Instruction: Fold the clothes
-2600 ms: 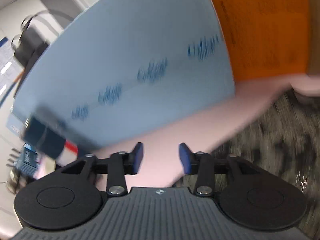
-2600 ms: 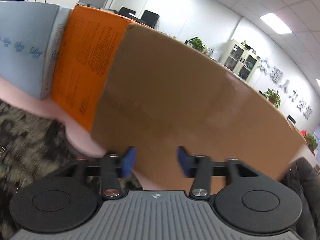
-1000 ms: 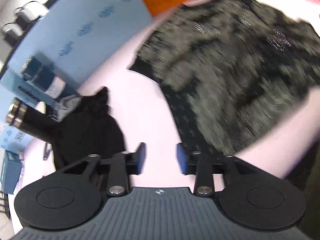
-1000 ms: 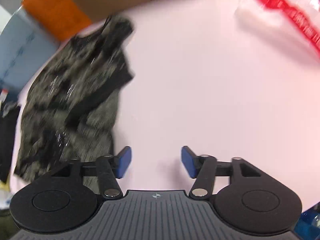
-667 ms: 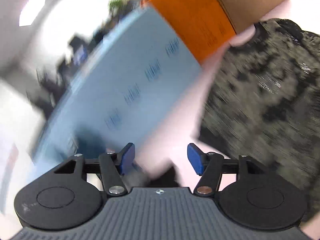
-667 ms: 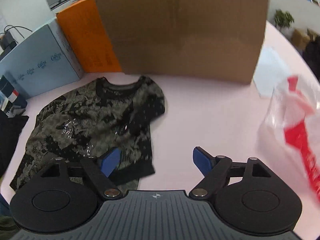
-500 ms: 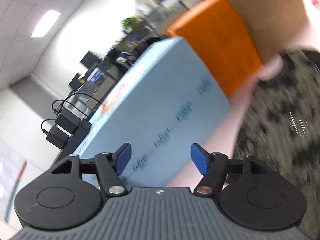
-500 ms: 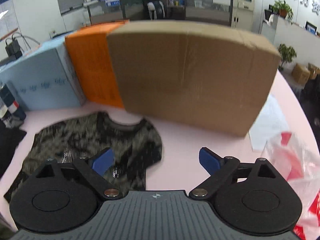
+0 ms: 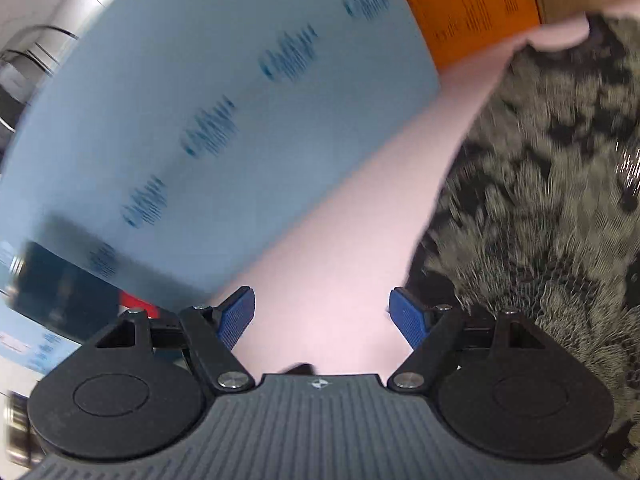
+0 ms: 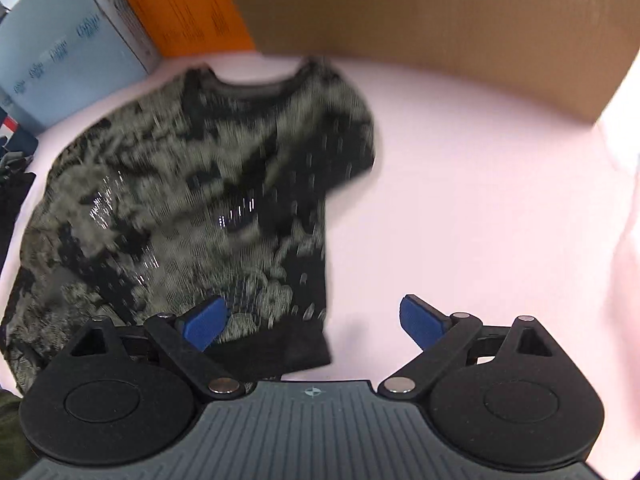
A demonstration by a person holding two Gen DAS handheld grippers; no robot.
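A dark camouflage-patterned T-shirt (image 10: 200,200) lies spread flat on the pink table (image 10: 460,200), collar toward the boxes. My right gripper (image 10: 312,320) is open and empty, hovering above the shirt's lower right hem corner. In the left wrist view the same shirt (image 9: 540,200) fills the right side. My left gripper (image 9: 322,312) is open and empty, low over bare pink table (image 9: 340,240) just left of the shirt's edge, close to the blue box.
A light blue box (image 9: 200,120), an orange box (image 10: 180,8) and a large brown cardboard box (image 10: 440,12) stand in a row along the table's far side. Dark items (image 10: 12,184) lie left of the shirt.
Both grippers have swung down from looking at the boxes and room toward the table. The right now looks down on the shirt's hem; the left sits low beside the shirt's left edge.
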